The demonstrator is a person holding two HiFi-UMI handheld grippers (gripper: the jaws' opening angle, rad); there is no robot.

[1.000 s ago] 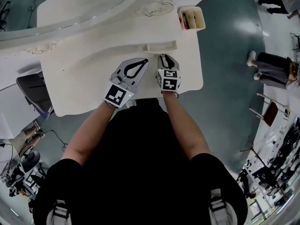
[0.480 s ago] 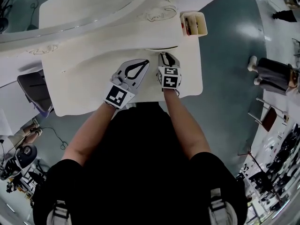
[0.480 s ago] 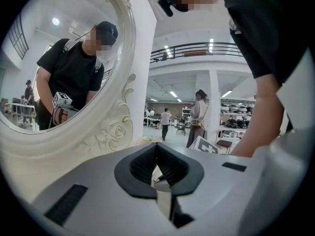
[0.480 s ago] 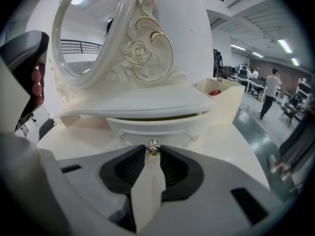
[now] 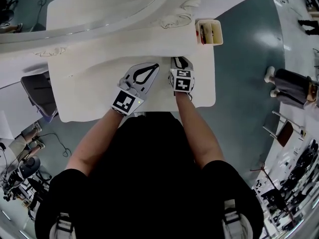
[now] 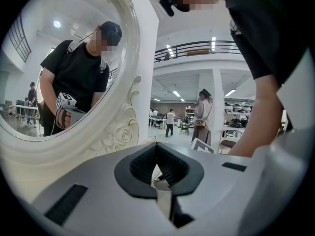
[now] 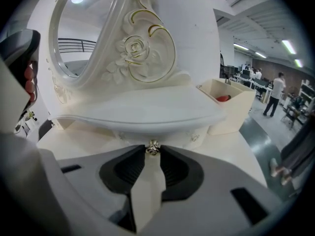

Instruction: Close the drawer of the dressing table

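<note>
The white dressing table [image 5: 89, 93] fills the upper head view, its oval mirror [image 5: 99, 4] at the back. In the right gripper view the small drawer front [image 7: 189, 134] sits tucked under the curved shelf [image 7: 147, 109]. My right gripper [image 7: 154, 145] is shut on the drawer's little metal knob [image 7: 154, 149]; in the head view it [image 5: 178, 59] reaches right up to the shelf edge. My left gripper [image 5: 155, 65] hovers just left of it over the tabletop, shut with nothing held; its tips [image 6: 156, 145] meet in front of the mirror frame.
A cream open box [image 5: 210, 32] with small items stands at the table's back right corner, also seen as the box [image 7: 231, 104] beside the shelf. A dark chair [image 5: 35, 96] stands left of the table. Other people stand about the hall.
The drawer, which stuck out from under the shelf, has slid in as my right gripper moved toward the mirror. My left gripper drifted a little the same way.
</note>
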